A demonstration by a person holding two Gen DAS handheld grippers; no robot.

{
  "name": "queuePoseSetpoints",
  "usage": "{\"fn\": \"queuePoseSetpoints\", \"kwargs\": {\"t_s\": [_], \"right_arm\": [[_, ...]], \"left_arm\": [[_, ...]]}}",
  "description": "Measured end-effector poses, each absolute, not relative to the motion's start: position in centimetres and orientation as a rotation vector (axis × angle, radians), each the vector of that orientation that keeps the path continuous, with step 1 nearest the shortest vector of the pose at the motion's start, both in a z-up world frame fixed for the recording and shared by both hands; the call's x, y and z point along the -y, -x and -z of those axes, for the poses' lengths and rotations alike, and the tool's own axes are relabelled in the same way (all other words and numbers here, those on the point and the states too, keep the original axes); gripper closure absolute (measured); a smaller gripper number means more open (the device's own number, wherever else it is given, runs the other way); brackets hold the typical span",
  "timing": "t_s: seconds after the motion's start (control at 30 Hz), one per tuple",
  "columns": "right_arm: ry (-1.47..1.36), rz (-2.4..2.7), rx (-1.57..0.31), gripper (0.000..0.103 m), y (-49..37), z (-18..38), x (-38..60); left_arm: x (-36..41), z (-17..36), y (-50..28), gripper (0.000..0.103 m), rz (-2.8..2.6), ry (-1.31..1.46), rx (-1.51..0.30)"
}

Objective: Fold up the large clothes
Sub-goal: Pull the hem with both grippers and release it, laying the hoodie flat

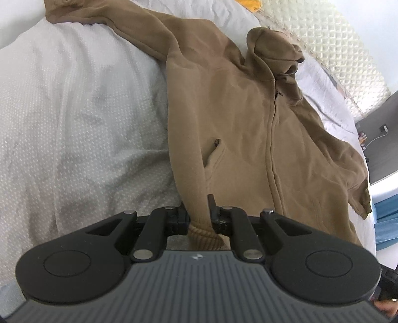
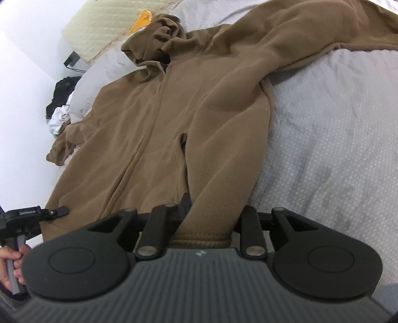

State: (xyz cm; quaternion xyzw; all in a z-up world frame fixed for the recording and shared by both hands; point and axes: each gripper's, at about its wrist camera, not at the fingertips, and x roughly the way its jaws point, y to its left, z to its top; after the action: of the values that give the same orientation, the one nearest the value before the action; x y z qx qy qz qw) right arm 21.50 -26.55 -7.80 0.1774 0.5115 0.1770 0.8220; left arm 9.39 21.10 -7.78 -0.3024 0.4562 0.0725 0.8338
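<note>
Our left claw [image 1: 199,218] is clenched on the ribbed hem of the hoodie [image 1: 236,119], a bunched corner pinched between its fingers. Our right claw [image 2: 211,218] also holds the hem [image 2: 201,236], a wider stretch of it filling the gap between its fingers. In the right view the left claw [image 2: 53,211] shows at the lower left edge, touching the hem corner, with the hand [image 2: 10,258] gripping its handle.

From both claws the brown hoodie spreads away front side up, zipper [image 1: 270,139] closed, hood [image 1: 273,49] crumpled at the far end. One sleeve [image 1: 119,22] stretches far across the bed; the other sleeve [image 2: 64,146] lies folded near the bed's edge.

The bed [image 1: 74,111] carries a white dotted cover, wrinkled. Beyond the hood lies a quilted cream pad [image 1: 330,52] with something yellow [image 2: 141,21] beside it. Dark and white clothes [image 2: 62,99] lie piled off the bedside.
</note>
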Motion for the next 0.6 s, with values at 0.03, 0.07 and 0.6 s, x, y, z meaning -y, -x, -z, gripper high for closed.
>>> {"fn": "queuePoseSetpoints", "kwargs": {"t_s": [0.03,0.07,0.6], "right_arm": [[-0.379,-0.368,-1.092,0.074,-21.5,7.7,26.3],[-0.388,-0.353,-1.098,0.072,-21.2,7.8,26.5],[-0.316,-0.268,-0.835,0.030,-21.9,1.9,25.7]], "left_arm": [[-21.2,7.7,-9.6,0.087,-0.152,0.645,-0.973],[-21.1,7.9,-9.7,0.081,-0.156,0.647,-0.984],[-17.8,0.8,-10.6,0.030,-0.088,0.450,-0.828]]}}
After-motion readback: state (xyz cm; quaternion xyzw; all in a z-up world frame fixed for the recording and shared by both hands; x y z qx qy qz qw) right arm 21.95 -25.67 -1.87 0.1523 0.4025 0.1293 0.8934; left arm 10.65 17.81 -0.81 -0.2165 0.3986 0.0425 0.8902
